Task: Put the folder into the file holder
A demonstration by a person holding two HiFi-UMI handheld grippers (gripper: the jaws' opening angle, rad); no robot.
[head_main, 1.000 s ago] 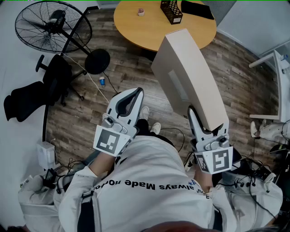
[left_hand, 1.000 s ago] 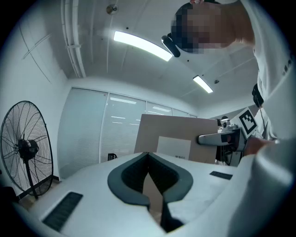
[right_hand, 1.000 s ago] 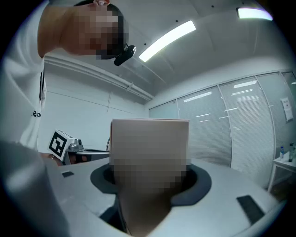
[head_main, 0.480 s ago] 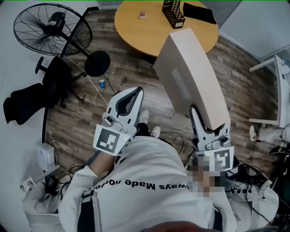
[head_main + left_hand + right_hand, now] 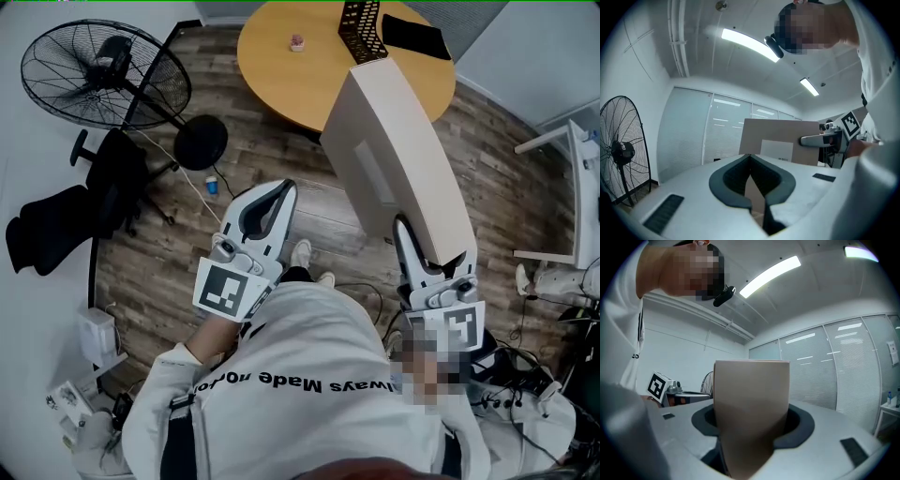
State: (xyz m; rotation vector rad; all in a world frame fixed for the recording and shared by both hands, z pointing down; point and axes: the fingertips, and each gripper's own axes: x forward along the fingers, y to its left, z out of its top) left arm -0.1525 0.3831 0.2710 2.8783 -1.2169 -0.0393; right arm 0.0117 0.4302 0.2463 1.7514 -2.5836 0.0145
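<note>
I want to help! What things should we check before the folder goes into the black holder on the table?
1. Grip on the folder: ok. The right gripper is closed on its near end.
2. Left gripper free to help: ok. Its jaws are together with nothing between them.
3. File holder standing ready: ok. It is upright on the round table.
4. Empty slot in the holder: cannot tell. The picture's top edge cuts it off.
5. Folder lined up with a slot: cannot tell. In the head view its far end shows just below the holder.
6. Small pink thing out of the way: ok. It lies apart, to the holder's left.
</note>
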